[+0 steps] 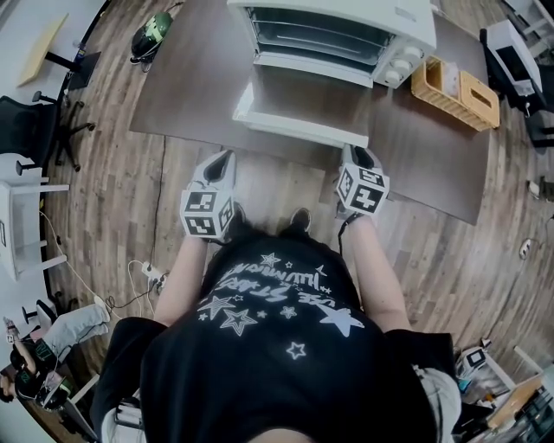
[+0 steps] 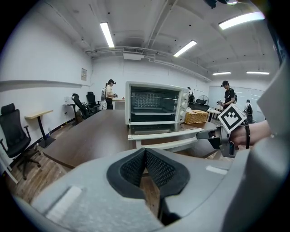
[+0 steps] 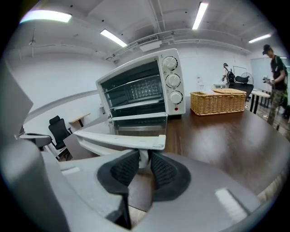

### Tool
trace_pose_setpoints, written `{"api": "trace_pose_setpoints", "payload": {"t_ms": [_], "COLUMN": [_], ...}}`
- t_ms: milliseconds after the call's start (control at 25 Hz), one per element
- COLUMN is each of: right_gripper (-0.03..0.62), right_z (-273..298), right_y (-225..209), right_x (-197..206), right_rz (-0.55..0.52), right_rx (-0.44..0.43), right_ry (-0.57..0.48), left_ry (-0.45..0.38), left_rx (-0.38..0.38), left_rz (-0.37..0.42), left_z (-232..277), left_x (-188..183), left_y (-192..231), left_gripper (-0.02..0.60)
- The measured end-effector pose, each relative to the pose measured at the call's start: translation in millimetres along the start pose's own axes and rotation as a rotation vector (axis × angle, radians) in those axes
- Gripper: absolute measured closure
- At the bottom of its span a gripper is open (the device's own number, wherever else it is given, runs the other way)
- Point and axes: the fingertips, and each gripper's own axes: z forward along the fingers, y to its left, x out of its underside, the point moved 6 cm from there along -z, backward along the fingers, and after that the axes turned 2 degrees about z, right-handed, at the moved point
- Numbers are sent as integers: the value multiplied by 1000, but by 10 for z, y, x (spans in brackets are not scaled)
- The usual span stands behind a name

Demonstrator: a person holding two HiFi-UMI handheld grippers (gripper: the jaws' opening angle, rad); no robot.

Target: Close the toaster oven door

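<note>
Two grippers in view, both at the near edge of the dark table [image 1: 186, 82]. The white toaster oven [image 1: 407, 22] sits at the far middle of the table. Its door [image 1: 303, 93] is fully down and lies flat toward the person, with the handle [image 1: 299, 128] along its near edge.

Right gripper [image 1: 357, 157]: at the right end of the handle. Its own view shows the jaws narrowed onto the white handle post, which is pinched between the two ribbed faces.

Left gripper [image 1: 221, 162]: just short of the table edge, below the door's left corner and not touching it. Jaws together at the tips, nothing between them.

Wicker basket [image 1: 454, 91] stands to the right of the oven.
</note>
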Motion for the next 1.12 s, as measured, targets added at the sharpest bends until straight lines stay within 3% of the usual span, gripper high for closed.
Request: {"api": "trace_pose_setpoints", "payload": {"t_ms": [600,1120], "right_gripper": [511,511], "right_z": [-189,-348], "right_y": [62,194], "right_x": [-283,-958], "right_rz": [43,85], "right_rx": [1,106], "right_ry": [-87,-259], "left_ry": [-59,-96], "left_rx": [-27,68], "left_rz": [-17,-26], "left_z": [-37,434], "left_x": [-184,-520], "left_y": [135,598], "left_gripper": [571,571]}}
